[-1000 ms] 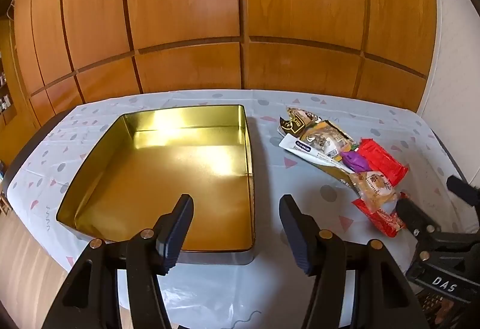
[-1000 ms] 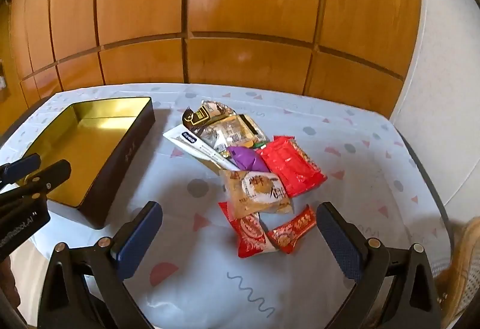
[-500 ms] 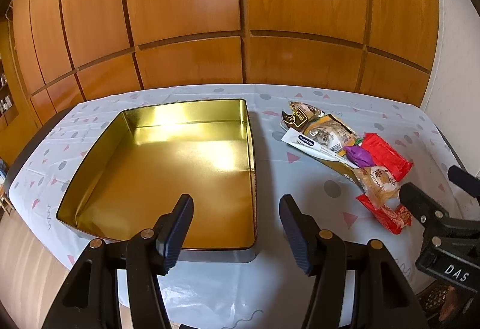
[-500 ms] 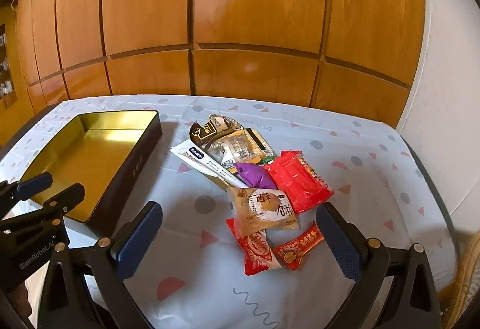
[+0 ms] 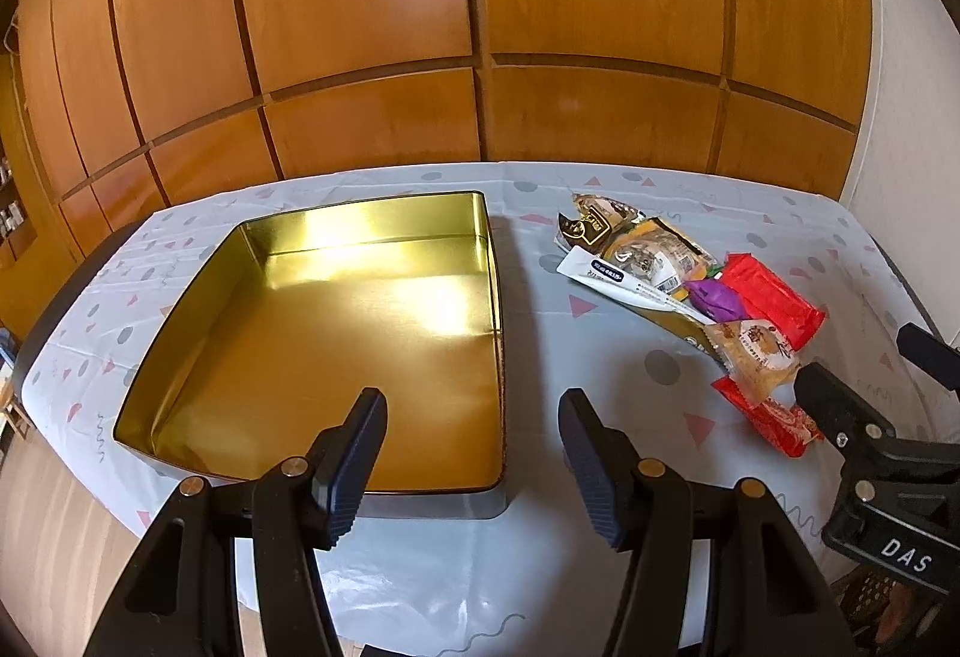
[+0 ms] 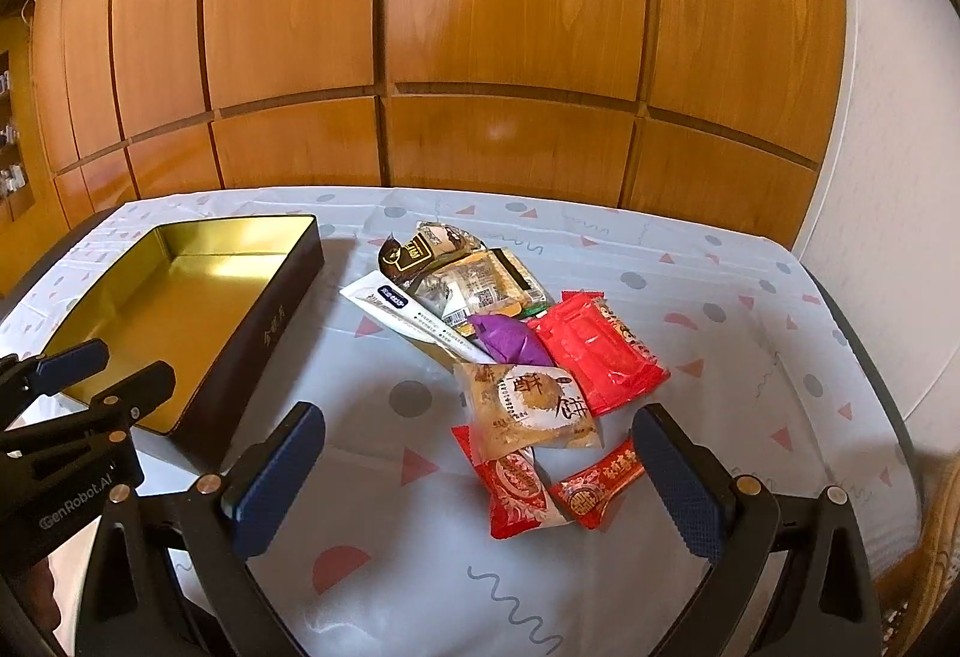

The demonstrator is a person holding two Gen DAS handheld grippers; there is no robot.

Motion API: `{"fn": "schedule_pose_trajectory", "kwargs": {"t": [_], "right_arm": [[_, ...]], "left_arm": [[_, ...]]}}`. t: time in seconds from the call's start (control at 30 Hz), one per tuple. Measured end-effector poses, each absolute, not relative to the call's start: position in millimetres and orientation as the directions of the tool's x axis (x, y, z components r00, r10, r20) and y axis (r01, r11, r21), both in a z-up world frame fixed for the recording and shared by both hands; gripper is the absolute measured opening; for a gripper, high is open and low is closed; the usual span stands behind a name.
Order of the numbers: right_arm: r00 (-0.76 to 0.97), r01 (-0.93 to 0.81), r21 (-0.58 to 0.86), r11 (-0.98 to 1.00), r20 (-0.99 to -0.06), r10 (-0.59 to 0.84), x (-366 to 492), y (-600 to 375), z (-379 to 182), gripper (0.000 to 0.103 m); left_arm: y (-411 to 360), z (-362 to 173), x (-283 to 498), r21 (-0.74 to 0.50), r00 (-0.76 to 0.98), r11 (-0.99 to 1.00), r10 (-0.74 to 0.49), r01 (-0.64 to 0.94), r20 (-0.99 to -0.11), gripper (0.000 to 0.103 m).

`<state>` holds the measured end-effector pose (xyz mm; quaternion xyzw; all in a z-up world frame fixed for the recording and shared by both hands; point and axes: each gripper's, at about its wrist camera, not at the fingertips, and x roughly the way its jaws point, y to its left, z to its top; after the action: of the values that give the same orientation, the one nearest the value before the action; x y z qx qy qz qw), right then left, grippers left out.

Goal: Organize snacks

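An open gold-lined tin [image 5: 493, 297] stands empty on the left of the table, its dark outer wall [image 6: 264, 333] facing the snacks. The snack pile [image 5: 690, 285] lies to its right: a dark brown packet [image 6: 414, 252], a white sachet [image 6: 390, 303], a purple piece [image 6: 510, 339], a big red packet [image 6: 600, 357], a pastry packet [image 6: 528, 405] and two small red packets [image 6: 516, 483]. My left gripper [image 5: 471, 399] hangs open over the tin's near right corner. My right gripper [image 6: 477, 417] is open wide, above the pile's near end, with nothing gripped.
A patterned pale tablecloth [image 6: 420, 567] covers the table. Wood panelling [image 6: 480, 57] runs behind it and a white wall [image 6: 870, 177] stands on the right. A wicker object [image 6: 936, 567] shows past the table's right edge. The cloth between tin and pile is bare.
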<state>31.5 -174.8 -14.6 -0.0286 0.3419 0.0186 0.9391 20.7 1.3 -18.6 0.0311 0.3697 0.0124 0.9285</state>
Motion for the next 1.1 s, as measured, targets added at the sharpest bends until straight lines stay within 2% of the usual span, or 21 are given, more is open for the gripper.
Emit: {"fn": "schedule_pose_trajectory", "kwargs": {"t": [1.1], "right_arm": [[0.757, -0.048, -0.042, 0.998, -0.653, 0.009, 38.6, -172.8, -19.9, 0.103]], "left_arm": [[3.7, -21.6, 21.6, 0.058, 0.715, 0.998, 0.041, -0.001, -0.698, 0.061]]}}
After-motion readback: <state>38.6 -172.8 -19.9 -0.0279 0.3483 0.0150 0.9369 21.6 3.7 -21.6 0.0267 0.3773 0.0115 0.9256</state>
